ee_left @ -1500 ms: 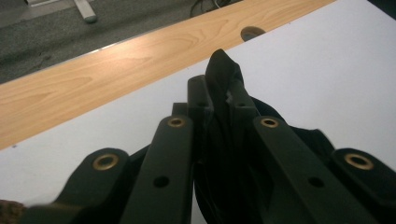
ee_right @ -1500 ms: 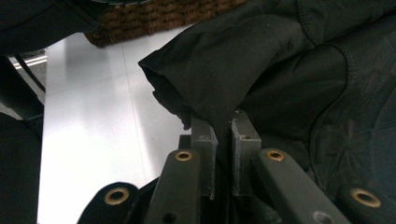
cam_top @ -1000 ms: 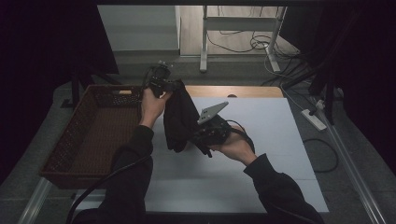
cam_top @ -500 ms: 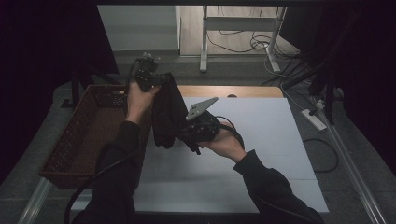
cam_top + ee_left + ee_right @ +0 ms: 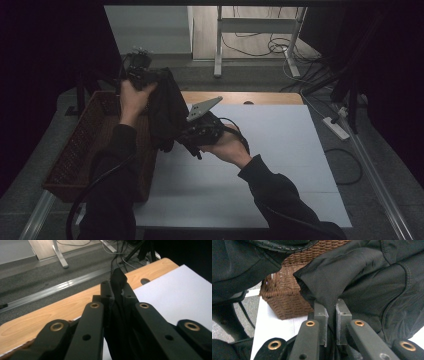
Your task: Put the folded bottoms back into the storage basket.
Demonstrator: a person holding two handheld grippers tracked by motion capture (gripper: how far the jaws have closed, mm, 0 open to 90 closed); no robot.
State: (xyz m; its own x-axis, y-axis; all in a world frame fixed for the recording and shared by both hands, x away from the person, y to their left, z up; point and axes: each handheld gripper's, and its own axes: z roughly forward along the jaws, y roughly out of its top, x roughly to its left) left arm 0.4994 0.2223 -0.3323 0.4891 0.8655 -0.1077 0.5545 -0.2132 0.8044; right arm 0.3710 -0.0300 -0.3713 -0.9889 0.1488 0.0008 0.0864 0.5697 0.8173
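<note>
black garment (image 5: 165, 112) | hangs lengthwise, top far-left | both jaws clamped

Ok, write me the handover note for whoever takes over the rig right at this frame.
Left gripper: shut on the black garment's upper edge, held high over the wicker basket's far end.
Right gripper: shut on a lower fold of the same garment, above the white sheet near the basket.
Done: garment lifted off the table, hanging between both grippers.
Left: probably lower it into the basket, then release both grips.
</note>
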